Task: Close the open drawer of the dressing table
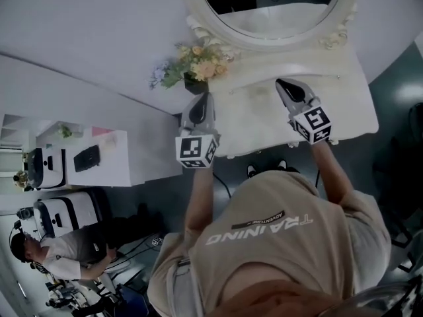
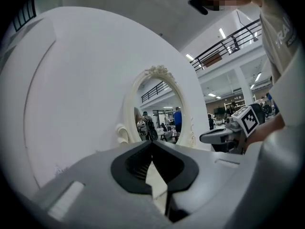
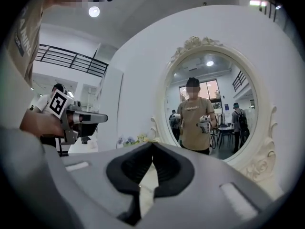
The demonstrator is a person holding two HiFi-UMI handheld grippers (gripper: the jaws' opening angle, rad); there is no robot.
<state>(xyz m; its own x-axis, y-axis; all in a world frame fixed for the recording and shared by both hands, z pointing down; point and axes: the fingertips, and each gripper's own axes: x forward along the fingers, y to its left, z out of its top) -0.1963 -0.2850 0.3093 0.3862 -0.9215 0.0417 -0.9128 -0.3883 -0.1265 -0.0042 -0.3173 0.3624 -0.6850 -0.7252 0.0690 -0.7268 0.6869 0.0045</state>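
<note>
**Item 1, drawer.** I am not finding an open drawer in any view. The front of the dressing table (image 1: 344,104) is lying under its own top and behind my body, so the drawer is either hidden there or sitting flush.
- Judged handling: I am expecting a stiff, fairly light box on runners that yields to a straight push.
- Contact: I am judging the middle of the drawer front to be the best place to press, since an off-centre shove risks jamming it. No grasp is needed.

**Item 2, left gripper (image 1: 202,102).** It is hovering over the left part of the table top, just beside the vase. Its jaws are meeting at the tips and carrying nothing.

**Item 3, right gripper (image 1: 285,87).** It is hovering over the middle of the top, with its jaws likewise together and empty.

**Item 4, flowers (image 1: 196,59) in a dark vase (image 1: 195,83).** They are standing at the back left of the top. I am judging them fragile and easy to tip, so the left gripper is needing care here.

**Item 5, oval mirror (image 1: 277,15).** It is standing at the back of the table in an ornate white frame, clear of any push.

**Item 6, surroundings.**
- My shoes (image 1: 252,170) are showing close under the front edge, and my legs may be crowding the drawer's path.
- A white side cabinet (image 1: 106,157) is standing to the left.
- A seated person (image 1: 63,253) is working well apart.
</note>
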